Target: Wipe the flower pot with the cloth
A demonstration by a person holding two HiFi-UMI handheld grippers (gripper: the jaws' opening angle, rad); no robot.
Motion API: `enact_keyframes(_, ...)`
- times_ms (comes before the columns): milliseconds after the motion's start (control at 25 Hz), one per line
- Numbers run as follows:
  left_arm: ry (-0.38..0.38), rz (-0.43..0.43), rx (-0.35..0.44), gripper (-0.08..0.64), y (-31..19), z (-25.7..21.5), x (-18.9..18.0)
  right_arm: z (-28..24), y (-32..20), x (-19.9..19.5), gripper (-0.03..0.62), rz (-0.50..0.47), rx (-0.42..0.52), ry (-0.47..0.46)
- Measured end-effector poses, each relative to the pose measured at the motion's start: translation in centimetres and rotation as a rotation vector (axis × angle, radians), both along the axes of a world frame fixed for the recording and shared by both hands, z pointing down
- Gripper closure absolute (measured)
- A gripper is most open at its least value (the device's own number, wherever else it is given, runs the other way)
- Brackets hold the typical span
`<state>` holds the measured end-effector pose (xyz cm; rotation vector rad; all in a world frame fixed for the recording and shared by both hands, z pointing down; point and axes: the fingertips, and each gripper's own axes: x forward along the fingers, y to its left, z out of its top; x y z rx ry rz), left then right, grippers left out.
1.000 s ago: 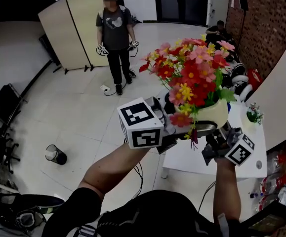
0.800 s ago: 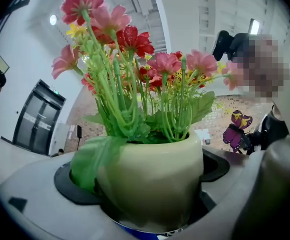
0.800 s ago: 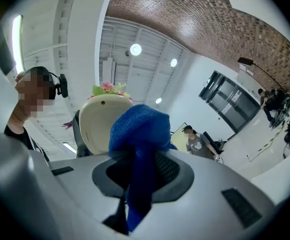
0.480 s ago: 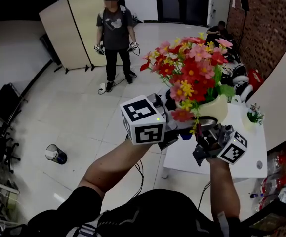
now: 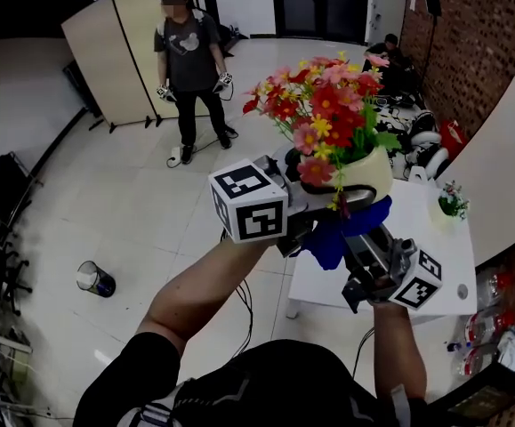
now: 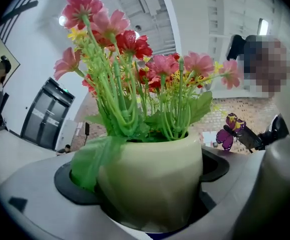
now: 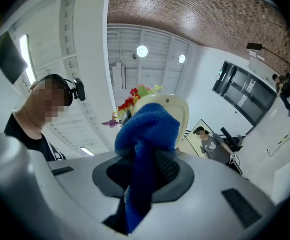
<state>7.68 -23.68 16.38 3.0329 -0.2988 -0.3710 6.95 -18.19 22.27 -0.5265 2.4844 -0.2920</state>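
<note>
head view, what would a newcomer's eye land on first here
The bright bunch of red, pink and yellow flowers in a cream pot, held up in mid-air in the left gripper. Just under it, a vivid blue cloth is pinched in the right gripper.
</note>
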Motion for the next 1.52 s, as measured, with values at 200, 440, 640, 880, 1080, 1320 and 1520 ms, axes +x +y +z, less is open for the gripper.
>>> enact_keyframes(200,0.015,0.001,0.003,-0.017,-0.1,-0.4,0.3,-0.1,1.5,0.7,0.528,-0.021,0.036,-0.017)
enact_keyframes(440,0.075,0.061,-0.038,-0.017,2.2,-1.7,0.7,2.4,-2.2,2.3,0.528,0.049,-0.064,-0.024)
enact_keyframes(640,0.05,0.078,-0.011,-0.017,3.8,-1.4,2.1,1.7,-3.8,1.8,0.528,0.026,-0.05,-0.018)
enact_keyframes(880,0.03,0.044,0.012,-0.017,3.0,-1.2,0.5,-0.4,-2.3,-0.8,0.528,-0.043,0.012,-0.013)
enact_keyframes(1080,0.044,0.012,-0.015,-0.017,1.5,-0.9,0.0,-0.4,0.0,-1.2,0.528,-0.088,0.041,-0.022)
enact_keyframes(1320,0.039,-0.011,-0.023,-0.017,0.8,-0.4,0.0,-0.1,1.4,-0.2,0.528,-0.066,0.036,-0.037)
enact_keyframes(1520,0.05,-0.03,-0.055,-0.017,-0.2,-0.1,0.5,-0.6,3.2,0.3,0.528,-0.091,0.067,-0.047)
